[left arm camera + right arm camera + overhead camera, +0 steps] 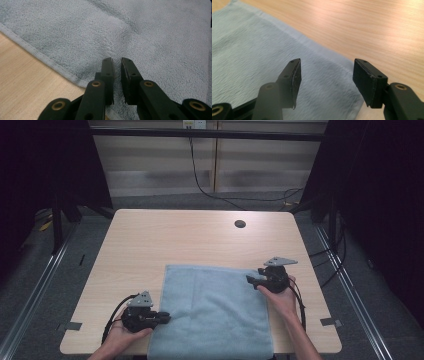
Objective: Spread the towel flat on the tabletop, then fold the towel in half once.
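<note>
A light blue towel (215, 315) lies flat on the wooden table (175, 235), reaching to the near edge. My left gripper (165, 318) lies at the towel's left edge, pointing right. In the left gripper view its jaws (117, 61) stand almost together, a thin slit between them, and the towel (150, 37) puckers at their tips as if a bit of cloth is pinched. My right gripper (250, 280) sits at the towel's far right corner, pointing left. Its jaws (327, 75) stand wide apart above the towel (249, 50) near its hem, with nothing between the pads.
A round cable hole (240, 224) sits in the far part of the table. Grey tape marks lie near the front corners (73, 325) (330, 322). Bare wood (374, 30) stretches beyond the towel. Cables and dark frame posts stand around the table.
</note>
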